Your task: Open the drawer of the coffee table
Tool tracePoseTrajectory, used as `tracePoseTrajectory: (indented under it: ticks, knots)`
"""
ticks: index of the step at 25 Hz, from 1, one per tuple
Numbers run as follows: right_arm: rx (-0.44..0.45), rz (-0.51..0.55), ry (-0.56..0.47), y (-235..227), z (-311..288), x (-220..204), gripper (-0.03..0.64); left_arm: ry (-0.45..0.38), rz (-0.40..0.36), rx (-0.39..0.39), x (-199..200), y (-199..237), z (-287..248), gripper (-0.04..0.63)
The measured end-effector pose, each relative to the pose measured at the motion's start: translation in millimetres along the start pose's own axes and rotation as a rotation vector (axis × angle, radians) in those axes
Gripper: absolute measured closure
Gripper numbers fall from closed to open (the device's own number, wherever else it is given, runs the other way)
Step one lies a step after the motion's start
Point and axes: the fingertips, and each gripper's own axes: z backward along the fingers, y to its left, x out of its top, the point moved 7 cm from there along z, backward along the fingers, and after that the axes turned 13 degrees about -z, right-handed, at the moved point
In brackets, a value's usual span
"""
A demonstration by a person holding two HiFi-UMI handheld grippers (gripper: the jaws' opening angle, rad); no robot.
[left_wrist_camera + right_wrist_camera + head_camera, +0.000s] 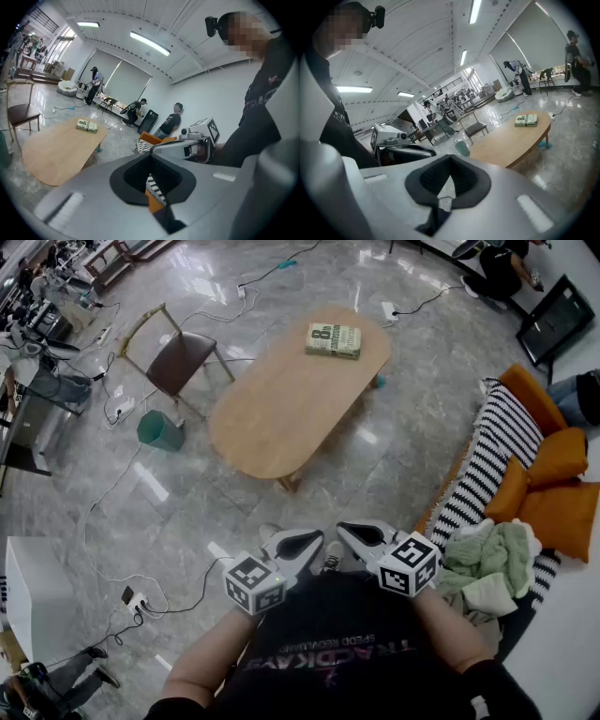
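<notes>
The oval wooden coffee table (286,404) stands on the grey floor ahead of me, with a green book (334,340) lying at its far end. No drawer front shows in any view. My left gripper (317,543) and right gripper (344,530) are held close to my chest, well short of the table, tips nearly meeting. Both are shut and hold nothing. In the left gripper view the table (56,147) lies to the left and the right gripper (194,140) is close by. The right gripper view has the table (511,140) at right and the left gripper (401,144) at left.
A brown chair (183,357) and a green bin (161,430) stand left of the table. A sofa with a striped throw (497,442), orange cushions (558,488) and a green cloth (497,563) lines the right. Cables and a power strip (136,601) lie on the floor.
</notes>
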Motion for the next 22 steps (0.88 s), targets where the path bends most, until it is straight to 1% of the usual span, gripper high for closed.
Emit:
tracePoseTrajectory:
  ticks: [2,10,13,17,22]
  knots:
    - [-0.001,0.001,0.0,-1,-3,3,0.618,0.009,0.006,0.005,5,4,-1,0.595]
    - [-0.003,0.001,0.002,-4,-9,11,0.618,0.004,0.002,-0.012,6,13,-5,0.595]
    - [-0.001,0.004,-0.019,-6,-8,14,0.618,0.013,0.002,-0.01,8,15,-7,0.595]
    - [0.012,0.029,-0.049,-7,-4,19,0.618,0.017,-0.005,-0.011,8,16,-9,0.595]
    - [0.002,0.053,-0.047,-7,-2,21,0.618,0.031,0.0,0.001,13,13,-9,0.595]
